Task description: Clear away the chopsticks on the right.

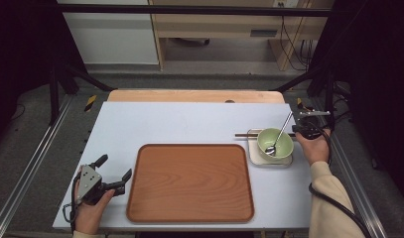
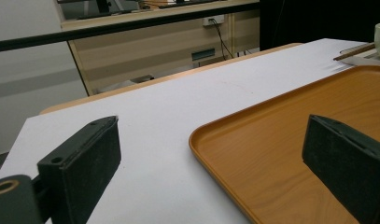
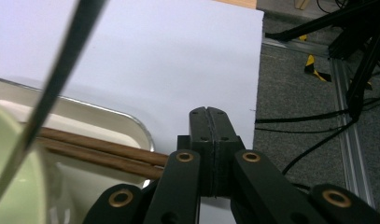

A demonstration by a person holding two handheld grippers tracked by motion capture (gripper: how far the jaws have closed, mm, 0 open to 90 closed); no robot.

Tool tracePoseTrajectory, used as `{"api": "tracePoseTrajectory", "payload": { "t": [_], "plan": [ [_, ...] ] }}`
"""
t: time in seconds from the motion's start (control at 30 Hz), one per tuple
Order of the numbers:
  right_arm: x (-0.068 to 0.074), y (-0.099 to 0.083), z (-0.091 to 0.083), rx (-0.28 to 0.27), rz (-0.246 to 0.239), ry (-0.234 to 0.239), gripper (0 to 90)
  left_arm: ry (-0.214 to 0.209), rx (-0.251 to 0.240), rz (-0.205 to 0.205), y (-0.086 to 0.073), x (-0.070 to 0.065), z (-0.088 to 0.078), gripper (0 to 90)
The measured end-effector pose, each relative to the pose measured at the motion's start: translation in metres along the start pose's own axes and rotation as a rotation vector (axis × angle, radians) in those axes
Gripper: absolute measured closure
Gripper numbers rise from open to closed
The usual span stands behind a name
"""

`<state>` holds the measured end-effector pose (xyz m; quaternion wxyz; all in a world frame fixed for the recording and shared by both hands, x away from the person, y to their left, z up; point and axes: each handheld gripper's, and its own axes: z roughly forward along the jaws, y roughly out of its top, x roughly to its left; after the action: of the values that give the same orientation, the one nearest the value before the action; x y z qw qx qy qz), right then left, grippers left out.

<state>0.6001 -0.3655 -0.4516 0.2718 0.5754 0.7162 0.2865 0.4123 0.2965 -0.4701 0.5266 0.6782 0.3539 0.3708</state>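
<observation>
At right of the high view | our right tongs (image 1: 300, 130) shut, empty | chopsticks (image 1: 246, 134) lie leftward, crosswise | left tongs (image 1: 112, 173) wide, far.

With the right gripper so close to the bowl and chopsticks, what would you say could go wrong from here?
The shut right gripper sits beside the chopsticks; a nudge might roll them off the small tray. The spoon leans out of the green bowl toward that hand, so a brush could tip it out.

White table (image 1: 189, 124) with wooden tray (image 1: 189, 182), small dish (image 1: 255, 154)
</observation>
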Motion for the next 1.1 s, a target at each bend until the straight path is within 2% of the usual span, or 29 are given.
{"api": "tracePoseTrajectory", "payload": {
  "t": [0.13,0.27,0.43,0.53,0.73,0.8,0.87,1.0,1.1],
  "plan": [
    [-0.005,0.0,0.004,0.003,0.022,-0.011,90.0,-0.004,0.001,-0.001,0.0,0.001,0.0,4.2],
    [-0.007,-0.001,0.007,0.021,0.019,-0.01,90.0,-0.005,0.004,0.001,0.0,0.0,0.0,4.2],
    [-0.006,-0.002,0.01,0.062,-0.003,0.024,90.0,-0.011,0.01,0.006,-0.001,-0.002,0.001,4.3],
    [-0.006,-0.001,0.006,0.088,-0.041,0.038,90.0,-0.017,0.014,0.01,-0.001,-0.002,0.002,4.3],
    [-0.005,-0.001,0.0,0.12,-0.062,0.066,90.0,-0.021,0.017,0.013,-0.001,-0.003,0.002,4.3],
    [-0.004,-0.001,-0.003,0.145,-0.087,0.09,90.0,-0.021,0.017,0.014,-0.001,-0.003,0.002,4.3],
    [-0.004,-0.001,-0.004,0.146,-0.085,0.096,90.0,-0.022,0.019,0.017,-0.001,-0.003,0.003,4.3],
    [-0.007,-0.001,-0.005,0.134,-0.074,0.083,90.0,-0.023,0.02,0.018,-0.001,-0.003,0.003,4.3],
    [-0.012,-0.002,-0.004,0.137,-0.055,0.056,90.0,-0.023,0.02,0.02,-0.001,-0.003,0.002,4.3]
  ]
}}
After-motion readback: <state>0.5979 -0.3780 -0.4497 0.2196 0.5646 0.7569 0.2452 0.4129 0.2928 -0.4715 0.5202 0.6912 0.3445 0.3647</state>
